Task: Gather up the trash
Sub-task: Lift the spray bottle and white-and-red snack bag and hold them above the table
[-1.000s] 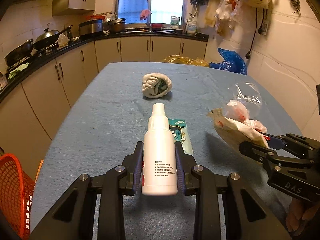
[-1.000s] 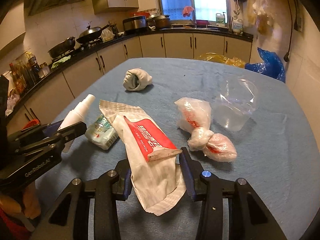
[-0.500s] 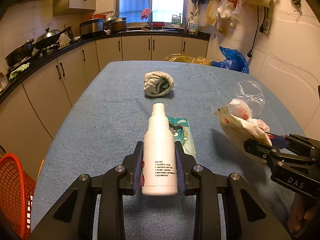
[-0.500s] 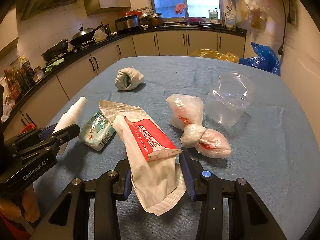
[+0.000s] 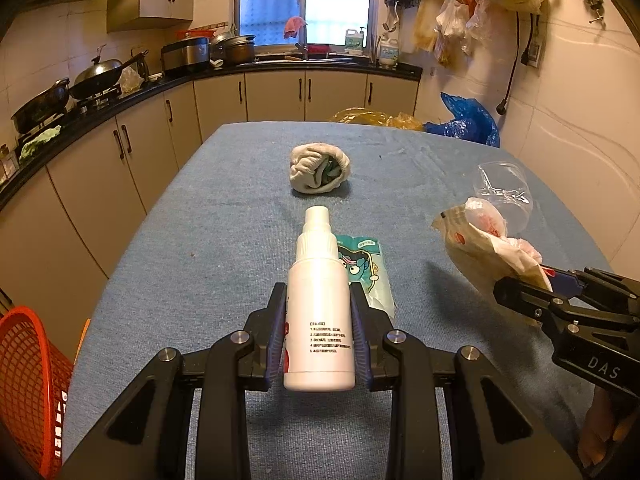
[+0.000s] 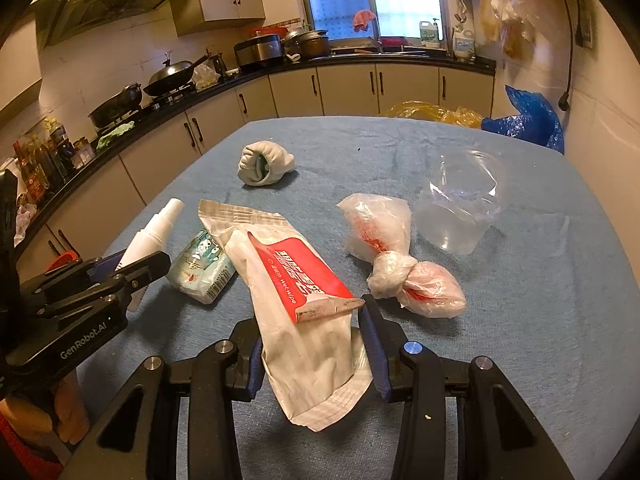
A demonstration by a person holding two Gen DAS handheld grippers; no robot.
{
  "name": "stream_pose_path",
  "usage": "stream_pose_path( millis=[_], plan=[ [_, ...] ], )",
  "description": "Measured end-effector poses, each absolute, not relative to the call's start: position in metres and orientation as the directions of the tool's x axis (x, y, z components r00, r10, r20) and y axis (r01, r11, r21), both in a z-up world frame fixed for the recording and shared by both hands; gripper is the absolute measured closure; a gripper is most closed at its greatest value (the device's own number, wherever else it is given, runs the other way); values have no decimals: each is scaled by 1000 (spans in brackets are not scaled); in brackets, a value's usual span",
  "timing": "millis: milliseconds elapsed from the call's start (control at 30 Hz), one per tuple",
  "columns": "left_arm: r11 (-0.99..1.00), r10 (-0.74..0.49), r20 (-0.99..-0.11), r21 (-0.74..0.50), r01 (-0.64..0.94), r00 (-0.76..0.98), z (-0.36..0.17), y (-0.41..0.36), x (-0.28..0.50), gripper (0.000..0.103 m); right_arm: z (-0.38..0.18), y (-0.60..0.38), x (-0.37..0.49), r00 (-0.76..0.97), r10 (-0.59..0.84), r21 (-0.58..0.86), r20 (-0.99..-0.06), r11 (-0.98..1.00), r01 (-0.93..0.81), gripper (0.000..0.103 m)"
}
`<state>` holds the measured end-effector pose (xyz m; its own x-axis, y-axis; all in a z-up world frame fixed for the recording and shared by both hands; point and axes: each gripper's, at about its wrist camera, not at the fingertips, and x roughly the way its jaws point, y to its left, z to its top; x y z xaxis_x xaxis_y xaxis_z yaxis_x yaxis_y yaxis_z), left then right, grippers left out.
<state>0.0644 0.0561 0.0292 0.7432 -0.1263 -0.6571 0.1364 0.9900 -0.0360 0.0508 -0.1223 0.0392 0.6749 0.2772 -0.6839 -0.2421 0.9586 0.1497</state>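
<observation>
My left gripper (image 5: 319, 300) is shut on a white spray bottle (image 5: 319, 312) and holds it above the blue table (image 5: 224, 232). The bottle also shows in the right wrist view (image 6: 156, 232). My right gripper (image 6: 312, 320) is shut on a white and red wrapper (image 6: 304, 304), held off the table; it also shows in the left wrist view (image 5: 476, 256). On the table lie a teal tissue pack (image 6: 200, 270), a knotted plastic bag (image 6: 394, 264), a clear plastic cup (image 6: 460, 208) and a rolled white sock (image 6: 262, 164).
An orange mesh basket (image 5: 28, 380) stands on the floor left of the table's near corner. Kitchen counters with pans run along the left and back. Yellow (image 5: 372, 118) and blue bags (image 5: 468, 122) sit beyond the table's far edge.
Both grippers have risen and drawn back slightly with their loads. The table items have not moved.
</observation>
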Motion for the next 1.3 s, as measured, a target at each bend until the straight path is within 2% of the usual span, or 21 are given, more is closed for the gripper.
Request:
stream_pose_path(
  millis=[1300],
  plan=[
    [992, -114, -665, -43, 115, 738, 26, 59, 69, 74, 34, -119, 55, 660, 272, 148, -700, 960, -239, 58]
  ],
)
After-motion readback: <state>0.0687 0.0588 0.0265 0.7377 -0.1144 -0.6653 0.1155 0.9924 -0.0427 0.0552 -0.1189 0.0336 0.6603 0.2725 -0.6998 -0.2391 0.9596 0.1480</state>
